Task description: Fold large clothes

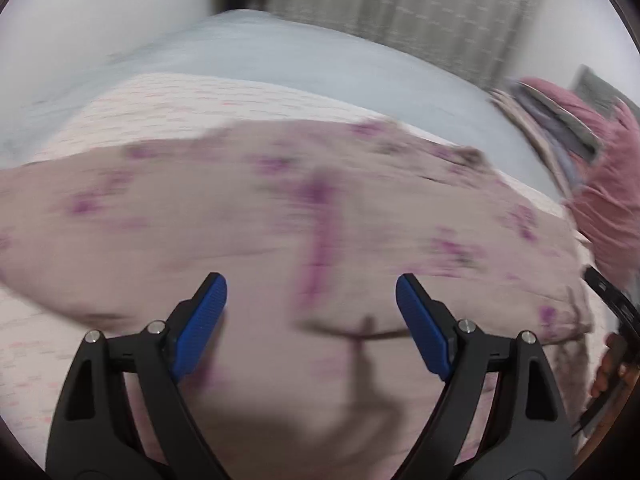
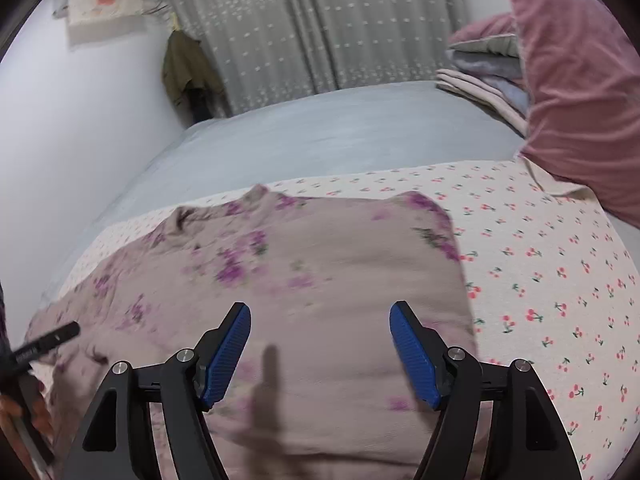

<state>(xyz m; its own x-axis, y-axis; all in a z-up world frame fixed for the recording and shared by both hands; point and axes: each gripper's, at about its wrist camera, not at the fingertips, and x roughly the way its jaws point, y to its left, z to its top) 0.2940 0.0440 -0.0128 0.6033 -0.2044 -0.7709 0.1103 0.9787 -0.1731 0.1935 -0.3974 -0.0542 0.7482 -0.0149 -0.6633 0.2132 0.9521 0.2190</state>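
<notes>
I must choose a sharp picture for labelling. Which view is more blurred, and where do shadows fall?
Left wrist view: strong motion blur smears the floral garment; only the left tongs look sharp. Right wrist view: much clearer, cherry-print sheet crisp, garment slightly soft. In both, the tongs' shadows fall on the garment; fisheye bends the edges.

garment (image 2: pixel 320 280): dusty mauve-beige, scattered purple flower sprigs with small green leaves
sheet under garment (image 2: pixel 560 272): cream, printed all over with small red cherries on green stems
bed cover (image 2: pixel 340 128): plain pale grey-blue
curtain (image 2: pixel 320 20): grey-green, dotted with small white specks
pillow (image 2: pixel 576 80): plain dusty rose pink
folded stack (image 2: pixel 484 76): pale pink, lavender-grey and grey layers, pink on top
hanging jacket (image 2: pixel 188 68): olive green
wall picture (image 2: pixel 106 4): off-white with an orange-red motif
wall (image 2: pixel 72 120): plain white
left gripper (image 1: pixel 311 320): black arms, blue ribbed pads
right gripper (image 2: pixel 320 350): black arms, blue ribbed pads
</notes>
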